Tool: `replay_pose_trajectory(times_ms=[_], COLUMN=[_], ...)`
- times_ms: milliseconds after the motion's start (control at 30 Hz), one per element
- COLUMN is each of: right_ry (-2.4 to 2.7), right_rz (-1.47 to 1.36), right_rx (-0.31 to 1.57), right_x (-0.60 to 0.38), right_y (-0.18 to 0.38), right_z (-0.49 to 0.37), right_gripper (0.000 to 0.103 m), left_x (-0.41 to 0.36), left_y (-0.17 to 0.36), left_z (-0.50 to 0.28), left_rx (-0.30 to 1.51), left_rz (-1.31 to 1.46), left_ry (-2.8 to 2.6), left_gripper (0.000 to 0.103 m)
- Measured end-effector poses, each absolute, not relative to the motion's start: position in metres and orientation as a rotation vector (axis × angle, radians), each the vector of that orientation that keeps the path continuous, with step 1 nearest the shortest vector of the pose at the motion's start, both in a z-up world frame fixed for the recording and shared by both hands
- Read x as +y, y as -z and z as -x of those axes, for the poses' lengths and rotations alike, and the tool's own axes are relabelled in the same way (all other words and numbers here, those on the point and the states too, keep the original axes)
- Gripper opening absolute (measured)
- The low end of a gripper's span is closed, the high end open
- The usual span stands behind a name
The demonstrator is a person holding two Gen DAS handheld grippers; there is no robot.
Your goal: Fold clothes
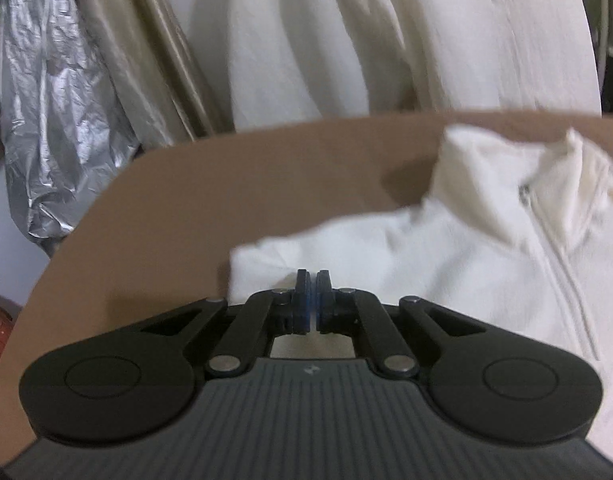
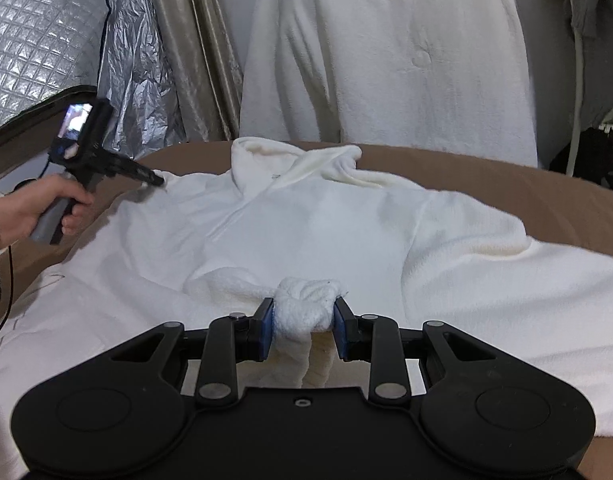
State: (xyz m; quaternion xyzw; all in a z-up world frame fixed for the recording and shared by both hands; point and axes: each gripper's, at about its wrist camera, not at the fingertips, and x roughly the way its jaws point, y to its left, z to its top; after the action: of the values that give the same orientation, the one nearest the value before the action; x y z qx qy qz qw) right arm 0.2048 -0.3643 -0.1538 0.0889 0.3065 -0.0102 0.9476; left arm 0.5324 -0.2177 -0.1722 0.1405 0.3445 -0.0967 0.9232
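A: Where's the garment?

B: White fleece pullover (image 2: pixel 314 220) lies face up on the brown surface (image 2: pixel 506 176), collar toward the top of the frame, zip placket running down from the collar. It fills the middle of the right wrist view.

A: Right gripper (image 2: pixel 302 320)?

B: Jaws part-way apart, clamped on a bunched roll of fleece, lower centre of the frame. Looks like a cuff or a sleeve end; can't say which for sure.

A: Left gripper (image 1: pixel 314 300)?

B: Pads together, nothing visibly between them. In its own view it sits over the pullover's left edge, lower centre. From the right wrist view, the tip (image 2: pixel 156 180) is at the shoulder area, left of the collar, held by the person's hand (image 2: pixel 46 208). Whether it pinches a thin layer there is not clear. Left view is blurred.

A: Step?

B: Judged: sleeve fold-in. Right one has the sleeve gathered; left one seems to be anchoring or picking the shoulder.

A: Next move needs?

B: Probably carry the held sleeve across the chest and lay it flat. The left must pin the shoulder firmly, or the fleece will drag. Release only once the roll is spread out, not bunched.
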Motion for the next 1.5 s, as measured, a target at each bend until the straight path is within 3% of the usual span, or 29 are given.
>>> replay_pose_trajectory(times_ms=[200,367,500,600,633,700,800,833,933,967,1000,1067,1100,1233,1400,1433,1467,1500], right_ry=[-0.023,-0.047,0.053,0.088,0.087,0.088,0.077,0.073,0.032,0.016,0.002,-0.006,-0.007,-0.040,-0.128,-0.127,-0.114,-0.101], right_rz=[-0.230,-0.301,-0.206,-0.287,-0.344,-0.472,-0.593,-0.628,-0.707,-0.712,-0.704,-0.654,-0.623,-0.495,-0.482,-0.479,-0.466,-0.453], right_rx=[0.619,0.504,0.595,0.699,0.710,0.685,0.672,0.670,0.673,0.682,0.695,0.709,0.714,0.716,0.698,0.713,0.734,0.755], right_x=[-0.373,-0.386,-0.385,-0.405,-0.413,-0.427,-0.438,-0.442,-0.441,-0.438,-0.435,-0.424,-0.417,-0.391,-0.366,-0.362,-0.359,-0.356], right_y=[0.155,0.128,0.137,0.167,0.175,0.182,0.182,0.181,0.179,0.179,0.180,0.183,0.184,0.181,0.168,0.169,0.172,0.174], right_z=[-0.212,-0.247,-0.290,-0.313,-0.313,-0.303,-0.287,-0.282,-0.264,-0.260,-0.259,-0.261,-0.262,-0.266,-0.266,-0.268,-0.272,-0.275], right_gripper=[0.032,0.031,0.031,0.037,0.047,0.055,0.061,0.061,0.065,0.066,0.067,0.067,0.068,0.040,0.035,0.035,0.035,0.035], left_x=[-0.178,-0.173,-0.159,-0.124,-0.113,-0.098,-0.100,-0.105,-0.115,-0.118,-0.122,-0.127,-0.127,-0.132,-0.111,-0.102,-0.091,-0.077], left_y=[0.150,0.148,0.156,0.155,0.155,0.159,0.167,0.169,0.175,0.178,0.183,0.194,0.197,0.181,0.174,0.182,0.190,0.195], left_z=[-0.560,-0.574,-0.588,-0.573,-0.564,-0.541,-0.507,-0.495,-0.466,-0.463,-0.465,-0.475,-0.480,-0.478,-0.487,-0.494,-0.501,-0.504], left_rx=[0.680,0.638,0.600,0.566,0.568,0.619,0.755,0.780,0.801,0.801,0.819,0.871,0.890,0.846,0.825,0.859,0.894,0.906], left_rz=[-0.128,-0.242,-0.230,0.016,0.106,0.228,0.203,0.164,0.074,0.061,0.050,0.034,0.026,-0.114,-0.146,-0.079,-0.006,0.089], left_ry=[0.166,0.111,0.004,-0.008,-0.002,0.073,0.174,0.190,0.235,0.251,0.287,0.351,0.348,0.321,0.284,0.276,0.259,0.225], left_gripper=[0.002,0.002,0.006,0.015,0.018,0.018,0.020,0.025,0.068,0.070,0.069,0.012,0.012,0.011,0.012,0.019,0.040,0.049])
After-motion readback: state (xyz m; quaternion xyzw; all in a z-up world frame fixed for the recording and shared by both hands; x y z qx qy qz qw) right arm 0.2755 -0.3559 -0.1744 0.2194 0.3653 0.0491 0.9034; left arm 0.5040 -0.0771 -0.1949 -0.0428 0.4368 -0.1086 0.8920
